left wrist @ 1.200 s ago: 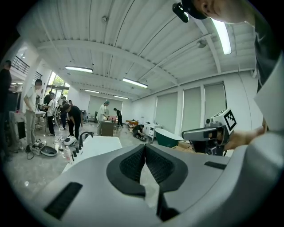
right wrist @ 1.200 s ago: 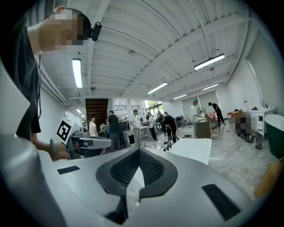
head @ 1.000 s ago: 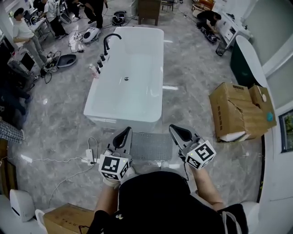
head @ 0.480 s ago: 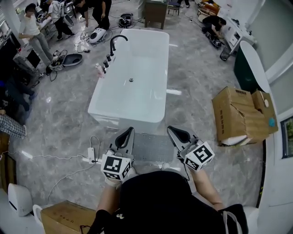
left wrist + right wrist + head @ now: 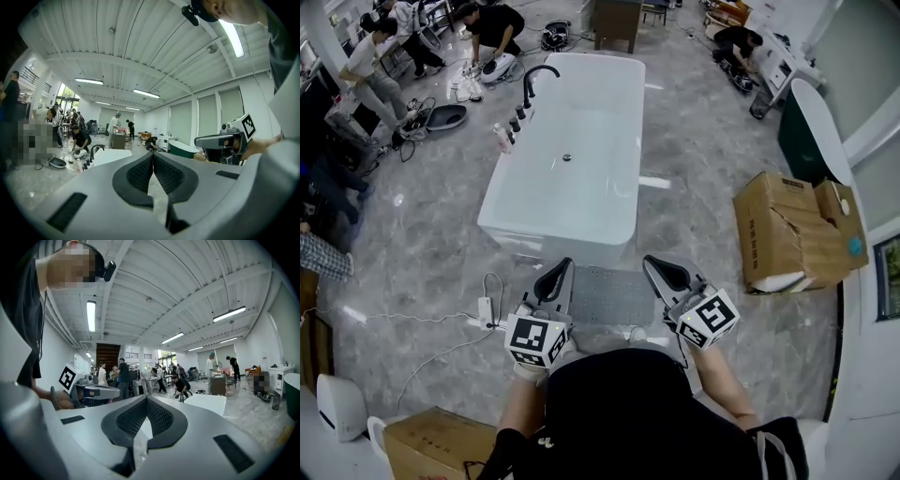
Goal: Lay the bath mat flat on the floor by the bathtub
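A grey bath mat (image 5: pixel 609 295) lies flat on the marble floor against the near end of the white bathtub (image 5: pixel 558 239). My left gripper (image 5: pixel 555 272) hovers over the mat's left edge, shut and empty. Over the mat's right edge hangs my right gripper (image 5: pixel 661 267), also shut with nothing held. In the left gripper view the jaws (image 5: pixel 153 157) meet with no gap, and the right gripper (image 5: pixel 220 140) shows beside them. The right gripper view shows its jaws (image 5: pixel 146 401) pressed together, with the left gripper (image 5: pixel 93 391) to the side. Both point level, across the room.
A torn cardboard box (image 5: pixel 787 234) stands to the right. On the floor at the left lie a power strip and its cable (image 5: pixel 485 311). Another box (image 5: pixel 441 445) sits at the lower left. A black faucet (image 5: pixel 530 80) stands on the tub's left rim. Several people work at the back.
Both grippers stay shut and almost still over the mat. The head view has shifted a little, and the people at the back left have moved.
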`<state>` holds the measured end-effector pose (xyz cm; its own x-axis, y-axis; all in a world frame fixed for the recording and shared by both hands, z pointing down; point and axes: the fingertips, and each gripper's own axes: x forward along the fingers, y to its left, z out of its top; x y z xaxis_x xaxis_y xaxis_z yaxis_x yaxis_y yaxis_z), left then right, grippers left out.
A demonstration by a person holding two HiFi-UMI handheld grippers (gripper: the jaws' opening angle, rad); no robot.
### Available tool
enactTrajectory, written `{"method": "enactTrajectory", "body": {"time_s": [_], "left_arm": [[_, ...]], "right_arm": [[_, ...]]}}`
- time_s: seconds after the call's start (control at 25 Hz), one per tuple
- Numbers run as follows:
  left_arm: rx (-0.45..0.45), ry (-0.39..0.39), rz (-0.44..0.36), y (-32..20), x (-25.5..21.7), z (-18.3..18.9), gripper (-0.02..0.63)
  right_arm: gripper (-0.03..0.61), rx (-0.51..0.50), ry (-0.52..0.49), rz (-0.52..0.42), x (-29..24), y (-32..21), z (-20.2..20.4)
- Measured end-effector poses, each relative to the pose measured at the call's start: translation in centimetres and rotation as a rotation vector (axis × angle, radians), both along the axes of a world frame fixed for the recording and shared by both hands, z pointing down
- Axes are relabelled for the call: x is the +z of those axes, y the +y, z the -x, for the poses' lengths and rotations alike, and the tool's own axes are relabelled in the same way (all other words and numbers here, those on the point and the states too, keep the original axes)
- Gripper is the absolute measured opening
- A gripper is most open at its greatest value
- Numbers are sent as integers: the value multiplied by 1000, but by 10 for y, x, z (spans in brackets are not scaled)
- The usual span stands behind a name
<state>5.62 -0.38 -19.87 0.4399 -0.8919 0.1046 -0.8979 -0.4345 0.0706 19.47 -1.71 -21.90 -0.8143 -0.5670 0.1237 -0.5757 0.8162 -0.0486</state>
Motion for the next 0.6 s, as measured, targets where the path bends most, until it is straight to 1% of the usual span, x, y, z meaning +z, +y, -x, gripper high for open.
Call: {"method": "enactTrajectory", "body": {"time_s": [0.24, 0.6], "left_arm": [[19, -9, -4, 3, 0, -10, 18], [20, -10, -4, 2, -3, -8, 18]], "right_arm": [[25, 5, 3, -8, -1, 2, -7], [25, 14, 4, 0, -1, 3, -10]]}}
